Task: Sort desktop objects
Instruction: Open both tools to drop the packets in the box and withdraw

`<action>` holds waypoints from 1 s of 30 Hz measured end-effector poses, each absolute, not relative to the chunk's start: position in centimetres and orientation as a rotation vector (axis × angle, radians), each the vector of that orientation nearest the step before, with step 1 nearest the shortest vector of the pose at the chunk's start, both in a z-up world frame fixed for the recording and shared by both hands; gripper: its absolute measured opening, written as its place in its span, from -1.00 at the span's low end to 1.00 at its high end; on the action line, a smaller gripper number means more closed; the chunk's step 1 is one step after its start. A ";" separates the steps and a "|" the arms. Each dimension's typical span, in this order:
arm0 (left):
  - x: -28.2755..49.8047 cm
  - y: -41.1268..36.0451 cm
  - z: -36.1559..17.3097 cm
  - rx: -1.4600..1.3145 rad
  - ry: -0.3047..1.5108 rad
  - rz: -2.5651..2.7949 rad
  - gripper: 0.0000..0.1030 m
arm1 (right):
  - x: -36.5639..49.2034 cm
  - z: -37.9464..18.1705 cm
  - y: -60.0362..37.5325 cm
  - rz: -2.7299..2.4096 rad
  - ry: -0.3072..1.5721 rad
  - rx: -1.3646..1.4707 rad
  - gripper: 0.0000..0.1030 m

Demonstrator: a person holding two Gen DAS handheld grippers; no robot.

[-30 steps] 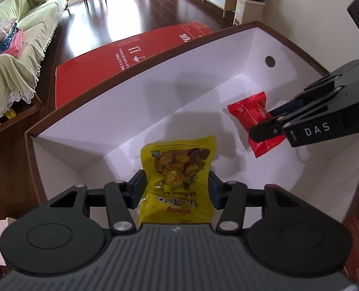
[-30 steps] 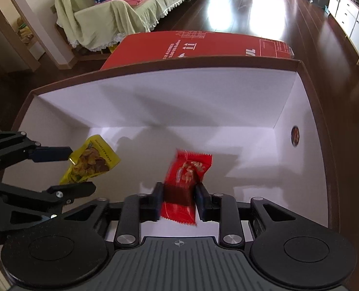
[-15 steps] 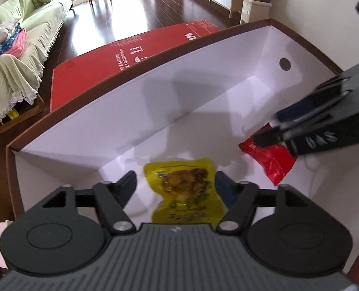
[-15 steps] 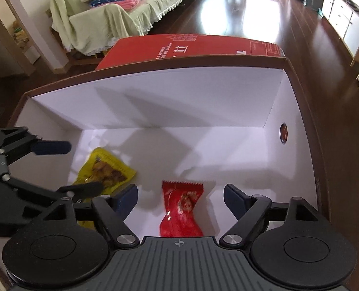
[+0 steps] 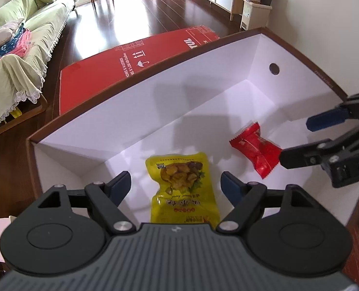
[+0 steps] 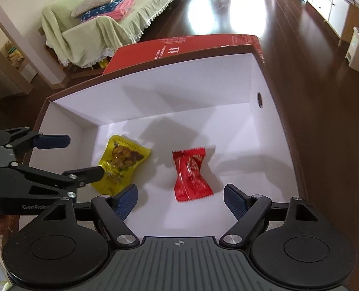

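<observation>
Left wrist view: left gripper (image 5: 175, 185) is seen with jaws spread wide, having just been opening further, nothing pressed by the pads. Yellow snack pouch (image 5: 182, 189) lies flat on the floor of the white-lined box (image 5: 155, 111), between the blue fingers (image 5: 121, 186) but touched by neither. Red snack packet (image 5: 256, 150) lies at about 2 o'clock from the pouch, apart from it. Right gripper (image 5: 298, 140) enters from 3 o'clock, its jaws parted, the lower finger crossing in front of the packet's near end. Red cardboard sheet (image 5: 135, 63) is seen beyond the box at 12 o'clock; covered sofa (image 5: 17, 55) at 10 o'clock.

Right wrist view: right gripper (image 6: 180, 200) is seen with jaws wide, having just been opened; red snack packet (image 6: 191, 173) lies loose on the box (image 6: 179, 97) floor ahead of the gap, gripped by nothing. Yellow snack pouch (image 6: 121, 162) lies at 9 o'clock from the packet, apart from it. Left gripper (image 6: 82, 156) reaches in from 9 o'clock, jaws parted, lower finger overlapping the pouch in view; contact cannot be told.
</observation>
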State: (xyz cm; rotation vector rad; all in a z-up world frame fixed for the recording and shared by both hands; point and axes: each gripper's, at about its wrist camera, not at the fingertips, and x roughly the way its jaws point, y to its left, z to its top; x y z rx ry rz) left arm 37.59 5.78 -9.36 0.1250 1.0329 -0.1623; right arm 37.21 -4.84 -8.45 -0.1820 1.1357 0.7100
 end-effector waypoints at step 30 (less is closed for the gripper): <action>26.2 3.2 0.6 0.160 0.979 -0.135 0.53 | 27.0 -1.1 -9.3 0.610 0.986 -0.098 0.57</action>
